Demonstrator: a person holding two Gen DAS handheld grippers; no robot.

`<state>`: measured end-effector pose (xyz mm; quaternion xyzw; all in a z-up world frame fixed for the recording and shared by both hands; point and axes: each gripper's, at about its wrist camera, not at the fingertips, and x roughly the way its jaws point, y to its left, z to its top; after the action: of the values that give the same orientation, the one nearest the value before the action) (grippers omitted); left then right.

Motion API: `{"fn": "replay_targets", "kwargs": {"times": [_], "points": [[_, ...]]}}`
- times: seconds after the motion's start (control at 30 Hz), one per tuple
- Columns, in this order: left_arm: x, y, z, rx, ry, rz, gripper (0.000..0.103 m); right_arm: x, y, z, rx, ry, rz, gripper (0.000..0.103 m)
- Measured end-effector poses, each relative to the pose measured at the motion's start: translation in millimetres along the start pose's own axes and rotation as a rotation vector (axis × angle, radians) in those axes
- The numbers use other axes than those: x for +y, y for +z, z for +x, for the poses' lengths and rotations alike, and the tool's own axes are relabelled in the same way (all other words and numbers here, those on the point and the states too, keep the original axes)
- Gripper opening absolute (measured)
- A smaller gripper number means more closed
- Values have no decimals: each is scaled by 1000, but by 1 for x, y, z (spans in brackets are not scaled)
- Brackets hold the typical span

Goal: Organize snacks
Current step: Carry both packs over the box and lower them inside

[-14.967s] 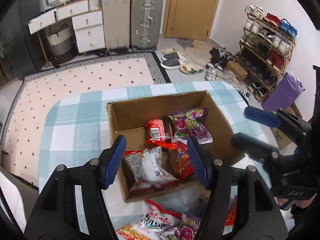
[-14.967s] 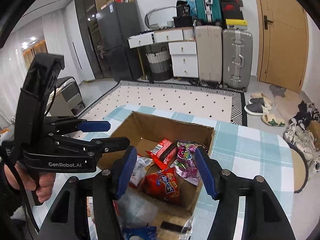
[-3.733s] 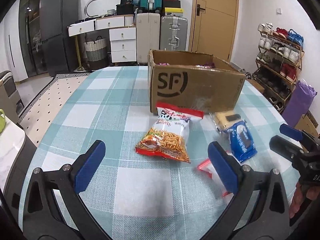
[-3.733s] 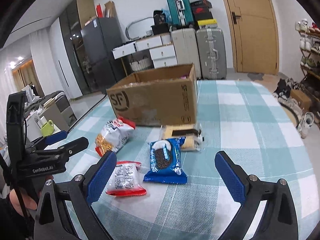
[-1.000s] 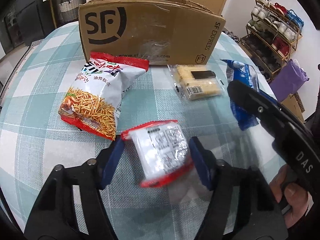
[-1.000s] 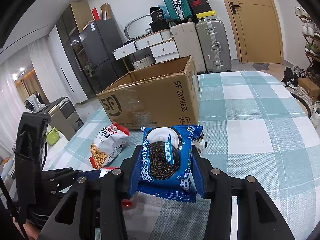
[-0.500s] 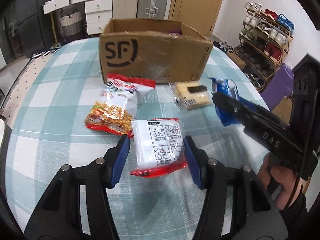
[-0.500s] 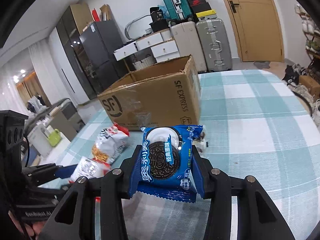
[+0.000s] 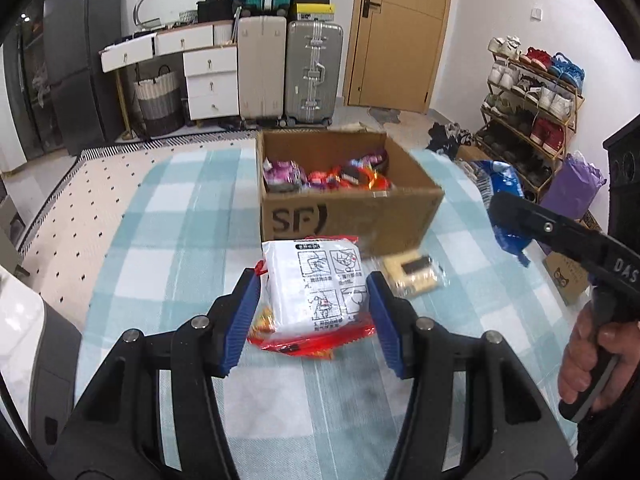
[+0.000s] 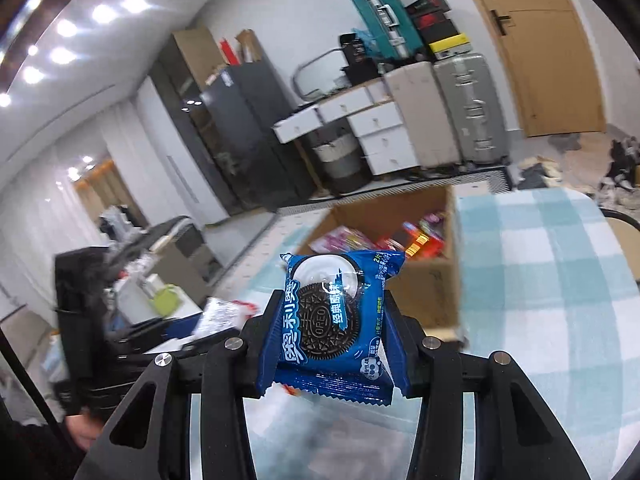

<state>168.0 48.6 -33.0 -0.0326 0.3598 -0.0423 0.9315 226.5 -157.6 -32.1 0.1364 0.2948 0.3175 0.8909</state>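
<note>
My left gripper (image 9: 310, 318) is shut on a white and red snack packet (image 9: 316, 294), lifted above the checked table (image 9: 168, 248). Behind it stands the open cardboard box (image 9: 348, 216) marked SF, with several snack packets inside. My right gripper (image 10: 332, 344) is shut on a blue Oreo packet (image 10: 332, 320), also lifted, with the box (image 10: 424, 288) behind it. In the left wrist view the right gripper's body (image 9: 568, 236) and the Oreo packet (image 9: 502, 188) show at the right, held by a hand (image 9: 588, 364). A yellow wafer packet (image 9: 412, 276) lies on the table by the box.
A crisps bag (image 9: 266, 318) lies on the table, mostly hidden under the held packet. Suitcases (image 9: 288, 72), white drawers (image 9: 208, 76) and a door (image 9: 400, 32) stand behind the table. A shoe rack (image 9: 532, 96) and a purple bag (image 9: 572, 184) are at the right.
Both grippers have risen with their packets, and the views now look down into the open box. The left gripper closed in on the white and red packet and lifted it off the table.
</note>
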Motion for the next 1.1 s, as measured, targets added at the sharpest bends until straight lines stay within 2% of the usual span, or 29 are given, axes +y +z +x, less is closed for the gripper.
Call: {"fn": "replay_targets", "kwargs": {"times": [0.13,0.27,0.37,0.47,0.6,0.73,0.93,1.1], "points": [[5,30,-17,-52,22,20,52,24,31,-12,-29,13,-67,45],[10,61,-26,-76,26,30,53,42,62,-21,-45,44,-114,45],[12,84,-32,-94,34,47,53,54,85,-25,-58,36,-154,45],[15,109,-35,-99,28,52,53,59,104,-26,-63,36,-168,45],[24,144,-39,-104,-16,6,53,59,129,-24,-69,16,-164,45],[28,174,-41,-114,-12,14,53,57,151,-20,-74,-2,-178,45],[30,216,-9,-69,-17,9,53,51,176,-3,-59,-43,-188,45],[27,228,40,10,-62,-23,53,37,179,34,-2,-78,-194,45]]}}
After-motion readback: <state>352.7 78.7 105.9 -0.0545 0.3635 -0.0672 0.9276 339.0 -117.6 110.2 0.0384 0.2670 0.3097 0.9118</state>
